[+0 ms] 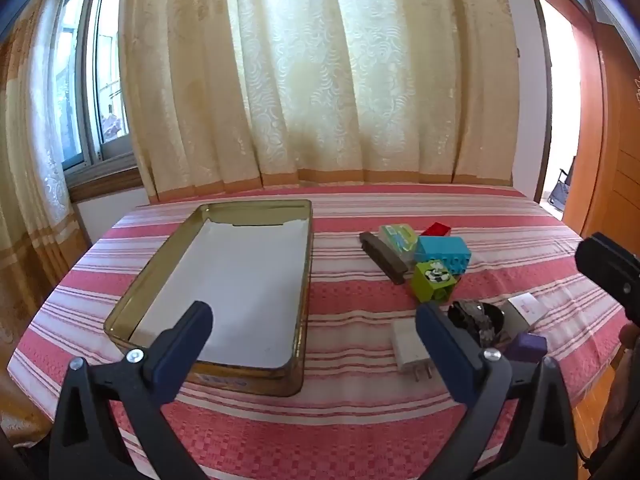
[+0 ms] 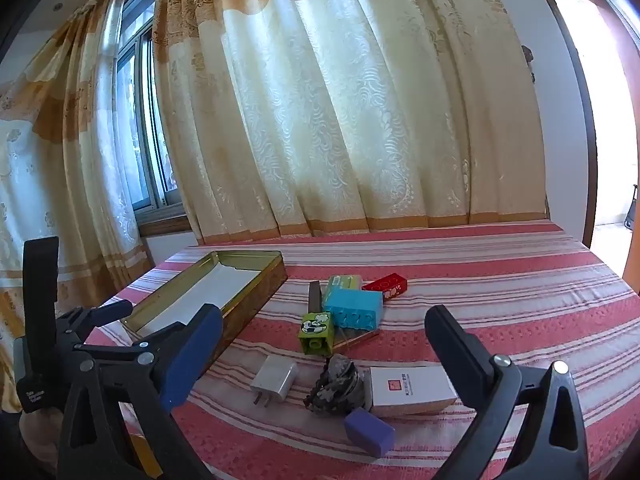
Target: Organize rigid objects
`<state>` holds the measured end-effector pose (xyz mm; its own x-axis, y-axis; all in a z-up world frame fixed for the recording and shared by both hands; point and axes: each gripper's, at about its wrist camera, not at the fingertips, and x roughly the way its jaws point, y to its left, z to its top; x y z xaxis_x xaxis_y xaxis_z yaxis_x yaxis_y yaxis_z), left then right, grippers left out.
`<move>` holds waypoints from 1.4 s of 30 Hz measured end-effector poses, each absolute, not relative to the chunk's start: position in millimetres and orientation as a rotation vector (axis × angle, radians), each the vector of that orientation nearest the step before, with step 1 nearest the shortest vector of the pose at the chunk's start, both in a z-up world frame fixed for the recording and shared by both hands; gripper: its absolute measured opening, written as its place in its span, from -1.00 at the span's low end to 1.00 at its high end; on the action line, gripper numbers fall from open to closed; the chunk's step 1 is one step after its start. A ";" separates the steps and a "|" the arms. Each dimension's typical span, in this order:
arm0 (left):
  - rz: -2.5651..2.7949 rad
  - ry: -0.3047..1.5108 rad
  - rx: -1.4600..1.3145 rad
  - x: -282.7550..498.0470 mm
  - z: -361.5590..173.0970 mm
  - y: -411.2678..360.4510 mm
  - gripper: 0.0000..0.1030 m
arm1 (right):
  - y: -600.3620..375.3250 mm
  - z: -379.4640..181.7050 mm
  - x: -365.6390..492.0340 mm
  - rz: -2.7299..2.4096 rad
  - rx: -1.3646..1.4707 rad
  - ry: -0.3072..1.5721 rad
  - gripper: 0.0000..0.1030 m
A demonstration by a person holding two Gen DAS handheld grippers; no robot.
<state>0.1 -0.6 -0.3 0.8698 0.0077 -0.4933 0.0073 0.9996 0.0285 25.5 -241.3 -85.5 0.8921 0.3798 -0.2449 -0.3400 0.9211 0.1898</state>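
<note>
A gold tin tray (image 1: pixel 306 280) (image 2: pixel 256 292) with a white lining lies on the red striped cloth. Right of it sits a cluster: dark brown bar (image 1: pixel 382 258) (image 2: pixel 314 296), pale green box (image 1: pixel 398 238) (image 2: pixel 344 282), red block (image 1: pixel 436 229) (image 2: pixel 386 285), blue brick (image 1: pixel 442 254) (image 2: pixel 354 308), green block (image 1: pixel 434 280) (image 2: pixel 316 332). Nearer lie a white charger (image 1: pixel 408 344) (image 2: pixel 276 378), a dark crumpled object (image 1: pixel 476 316) (image 2: pixel 338 384), a white box (image 1: pixel 526 306) (image 2: pixel 412 390) and a purple block (image 1: pixel 528 346) (image 2: pixel 368 432). My left gripper (image 1: pixel 312 330) is open over the tray's near end. My right gripper (image 2: pixel 324 344) is open above the cluster.
Cream and gold curtains (image 1: pixel 320 80) hang behind the table's far edge, with a window (image 1: pixel 84 92) at the left. An orange door frame (image 1: pixel 600 140) stands at the right. The left gripper's body (image 2: pixel 60 344) shows at the left of the right wrist view.
</note>
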 end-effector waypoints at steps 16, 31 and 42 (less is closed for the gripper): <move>0.005 0.518 0.056 4.9 -10.0 -6.5 1.00 | -246.4 -94.7 21.1 0.376 0.168 0.302 0.99; 0.012 0.529 0.067 8.3 -20.9 -9.0 1.00 | -249.7 -101.1 21.3 0.370 0.176 0.311 0.99; 0.010 0.534 0.071 9.1 -22.4 -9.9 1.00 | -251.5 -105.1 19.8 0.370 0.179 0.321 0.99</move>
<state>9.1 -9.9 -22.4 0.8608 0.0278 -0.5081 0.0091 0.9975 0.0699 19.8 -251.5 -105.1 0.8826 0.3819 -0.2743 -0.3255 0.9172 0.2295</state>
